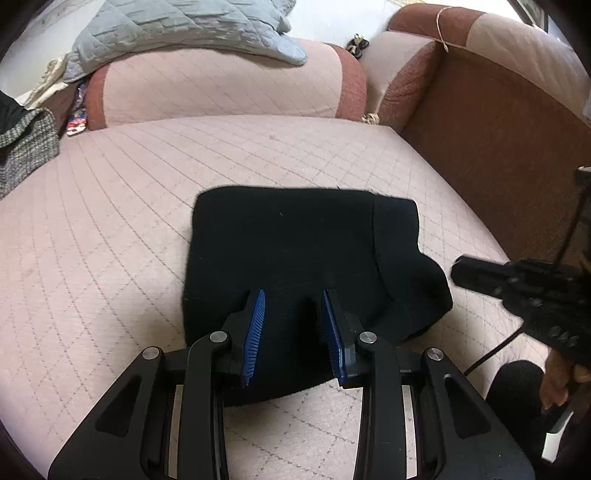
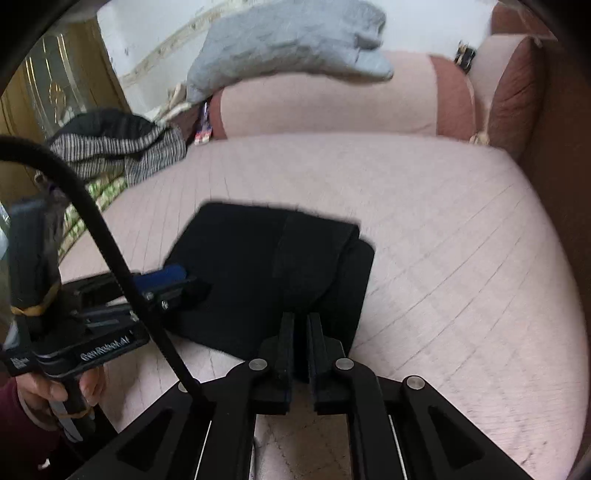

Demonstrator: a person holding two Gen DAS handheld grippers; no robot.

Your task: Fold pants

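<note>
Left wrist view: black pants [image 1: 295,251], folded compact, mid-cushion on pink sofa [image 1: 110,229]; left gripper [image 1: 293,310] spread above near edge. Right gripper [image 2: 301,332] pressed together, gripping nothing visible. Judged: final fold done; next, smooth the bulging right corner.

Sofa seat [image 1: 155,206], pale pink quilted cover with diamond stitching. On it: black pants [image 1: 295,251], folded into a compact flat bundle, lying near the front middle; grey striped knit garment [image 2: 122,147], heaped at the left end of the seat; green-and-white patterned cloth [image 2: 99,199], just beside and under that heap. Along the back, a pink and brown bolster [image 1: 221,88] carrying a grey quilted blanket [image 1: 177,29]
</note>
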